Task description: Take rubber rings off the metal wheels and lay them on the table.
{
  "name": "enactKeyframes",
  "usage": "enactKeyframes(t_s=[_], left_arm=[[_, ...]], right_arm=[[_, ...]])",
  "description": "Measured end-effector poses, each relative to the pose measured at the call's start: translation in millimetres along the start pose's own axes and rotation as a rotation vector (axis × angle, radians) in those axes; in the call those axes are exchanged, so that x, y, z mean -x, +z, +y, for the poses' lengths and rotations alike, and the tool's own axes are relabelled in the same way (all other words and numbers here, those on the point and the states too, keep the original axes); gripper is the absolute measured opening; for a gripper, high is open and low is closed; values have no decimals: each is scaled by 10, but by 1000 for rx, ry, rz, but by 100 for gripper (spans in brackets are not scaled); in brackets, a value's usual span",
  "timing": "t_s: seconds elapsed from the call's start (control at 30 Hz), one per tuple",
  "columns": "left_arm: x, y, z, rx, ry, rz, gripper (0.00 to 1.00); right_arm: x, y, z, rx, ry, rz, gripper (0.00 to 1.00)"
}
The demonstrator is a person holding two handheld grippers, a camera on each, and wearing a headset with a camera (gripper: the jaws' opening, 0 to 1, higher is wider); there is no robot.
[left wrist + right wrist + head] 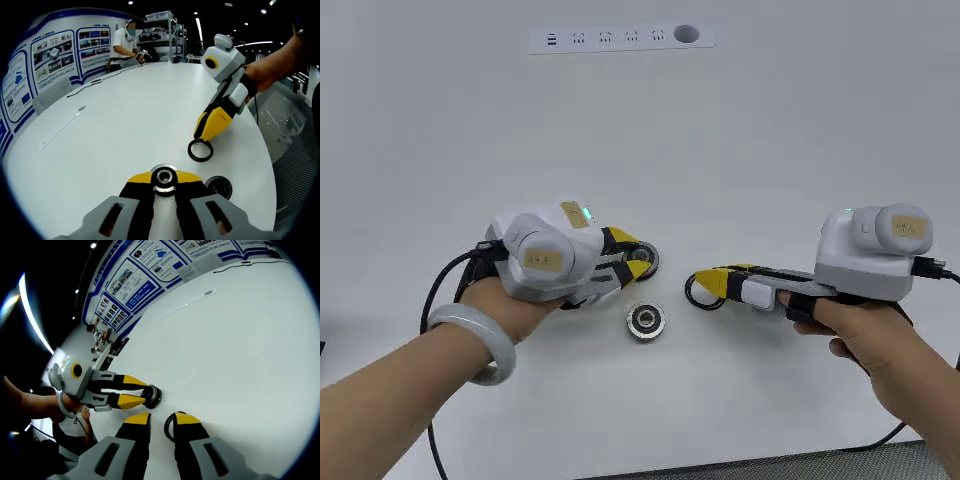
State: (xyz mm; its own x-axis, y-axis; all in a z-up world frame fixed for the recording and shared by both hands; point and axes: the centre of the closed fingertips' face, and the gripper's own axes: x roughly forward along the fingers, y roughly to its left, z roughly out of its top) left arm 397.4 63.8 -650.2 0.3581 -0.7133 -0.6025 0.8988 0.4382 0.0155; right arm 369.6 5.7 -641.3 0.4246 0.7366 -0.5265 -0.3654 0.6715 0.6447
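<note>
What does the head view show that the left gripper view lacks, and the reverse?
The head view adds a pale smooth bangle on the wrist behind the left hand-held gripper. The left gripper view adds blue-and-white wall posters and a person at the far end of the white table. Both share the round metal wheel clamped in that gripper, a loose metal wheel, and the black rubber ring at the tips of the right hand-held gripper.

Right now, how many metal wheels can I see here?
2. One wheel is between the left gripper's fingers; the second wheel lies free on the table, nearer the person.
</note>
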Motion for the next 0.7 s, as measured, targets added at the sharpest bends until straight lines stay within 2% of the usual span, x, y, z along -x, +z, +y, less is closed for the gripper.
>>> enactKeyframes(t_s=[0.13,0.5,0.7], left_arm=[[-18,-4,4,-6,1,3,15],[-22,-5,-7,-23,-3,1,14],[-19,-5,-6,-17,-2,0,14]], right_arm=[[-39,33,36,-15,15,-12,19],[-288,115,146,-43,58,-12,19],[-434,114,183,-67,81,11,20]])
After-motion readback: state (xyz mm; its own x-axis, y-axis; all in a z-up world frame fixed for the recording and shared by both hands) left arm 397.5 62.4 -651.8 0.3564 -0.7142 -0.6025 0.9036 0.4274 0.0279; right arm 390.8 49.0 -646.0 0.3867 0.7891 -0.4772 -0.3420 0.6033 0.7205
